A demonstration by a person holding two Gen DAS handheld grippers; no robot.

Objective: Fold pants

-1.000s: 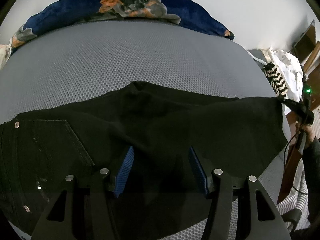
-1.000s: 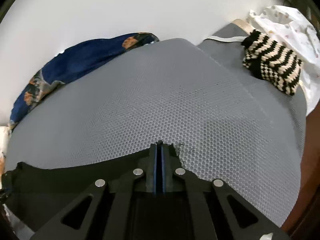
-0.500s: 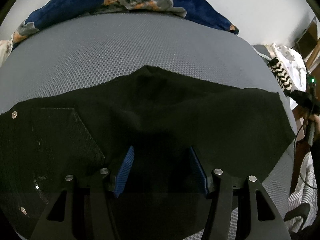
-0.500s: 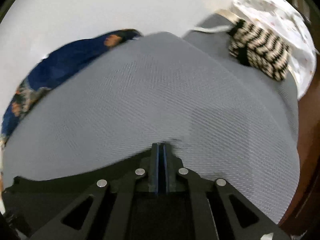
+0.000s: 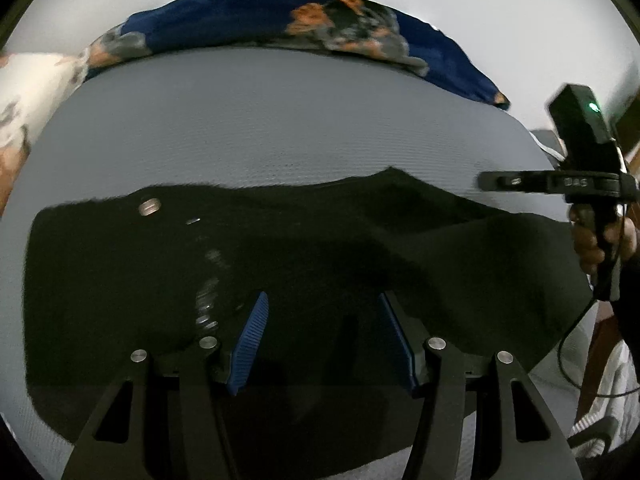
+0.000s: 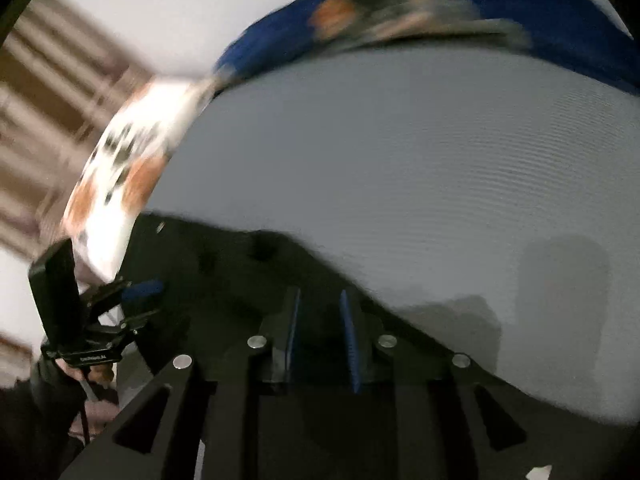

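Observation:
Black pants [image 5: 160,280] lie across the grey mesh mattress [image 5: 280,120], the waist button [image 5: 149,206] at the left. My left gripper [image 5: 322,300] hangs low over the dark cloth, open, blue pads well apart. At the right edge a hand [image 5: 592,240] holds my right gripper [image 5: 492,181] above the pants' far edge. The right wrist view is blurred. There my right gripper [image 6: 320,294] is over the pants [image 6: 240,280], its jaws opening with a narrow gap between the pads and dark cloth beneath them. My left gripper [image 6: 148,302] shows at the left, open.
A blue floral blanket [image 5: 280,20] runs along the mattress's far edge against a white wall. A white patterned pillow [image 5: 24,80] lies at the left end. Bare grey mattress [image 6: 400,160] stretches beyond the pants. A cable hangs from the right hand.
My right gripper has swung fast to the left over the pants and its shut pads have come apart. The left gripper has shifted so the waist button now shows ahead; its jaws are unchanged.

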